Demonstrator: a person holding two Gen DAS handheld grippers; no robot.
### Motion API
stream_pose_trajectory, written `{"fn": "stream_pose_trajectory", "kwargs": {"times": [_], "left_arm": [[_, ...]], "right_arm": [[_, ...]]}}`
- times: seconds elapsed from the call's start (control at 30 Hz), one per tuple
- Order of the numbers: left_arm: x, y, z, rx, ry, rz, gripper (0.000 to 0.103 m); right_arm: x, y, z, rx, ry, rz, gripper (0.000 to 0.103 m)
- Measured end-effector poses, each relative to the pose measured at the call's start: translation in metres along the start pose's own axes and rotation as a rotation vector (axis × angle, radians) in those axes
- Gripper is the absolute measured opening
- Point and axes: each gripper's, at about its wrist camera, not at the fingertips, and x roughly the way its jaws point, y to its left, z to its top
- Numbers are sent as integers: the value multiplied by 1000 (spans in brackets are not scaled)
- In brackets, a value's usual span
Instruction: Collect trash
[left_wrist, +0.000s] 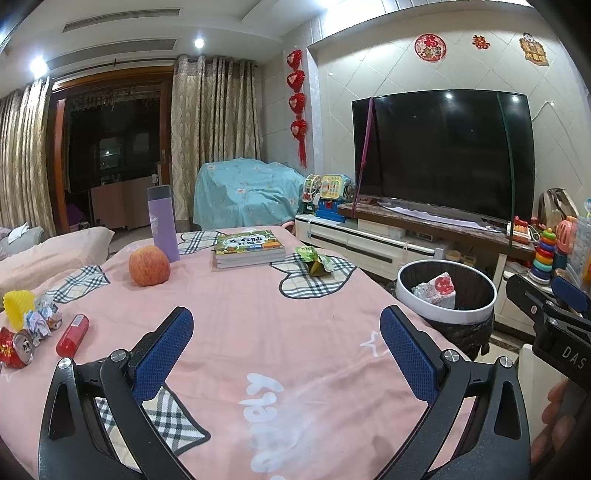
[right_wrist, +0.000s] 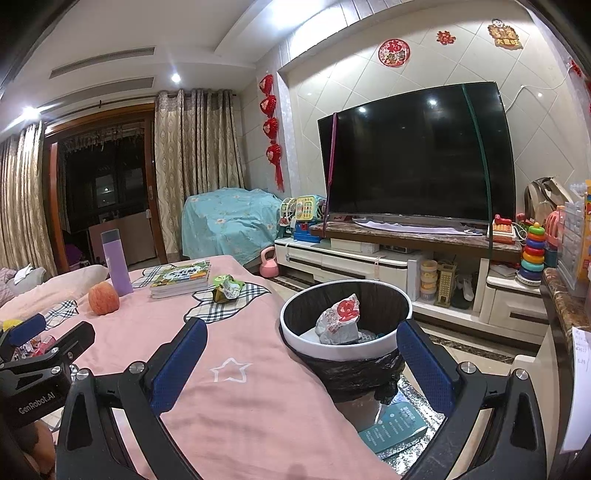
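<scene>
A white-rimmed trash bin (left_wrist: 443, 314) (right_wrist: 295, 338) lined with a black bag stands off the table's right edge, with a crumpled red-and-white wrapper (right_wrist: 341, 319) inside. On the pink cloth lie a green snack wrapper (left_wrist: 314, 260) (right_wrist: 226, 287), a crushed red can (left_wrist: 16, 349), crumpled paper (left_wrist: 42, 319), a yellow cup liner (left_wrist: 16, 306) and a small red tube (left_wrist: 72, 335). My left gripper (left_wrist: 286, 350) hangs open over the cloth, empty. Beside the bin, my right gripper (right_wrist: 301, 363) is open and empty too.
An apple (left_wrist: 149, 266), a purple bottle (left_wrist: 162, 223) and a stack of books (left_wrist: 249, 249) sit at the table's far side. A TV (right_wrist: 417, 158) on a cabinet with toys fills the right wall. A booklet (right_wrist: 397, 428) lies on the floor below the bin.
</scene>
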Motion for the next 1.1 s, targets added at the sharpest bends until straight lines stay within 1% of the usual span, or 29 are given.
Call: {"fn": "stream_pose_trajectory", "kwargs": {"times": [1.1], "left_arm": [[11,4,-6,8,20,-11,103]], "right_arm": [[2,4,1,3,3,8,103]]}}
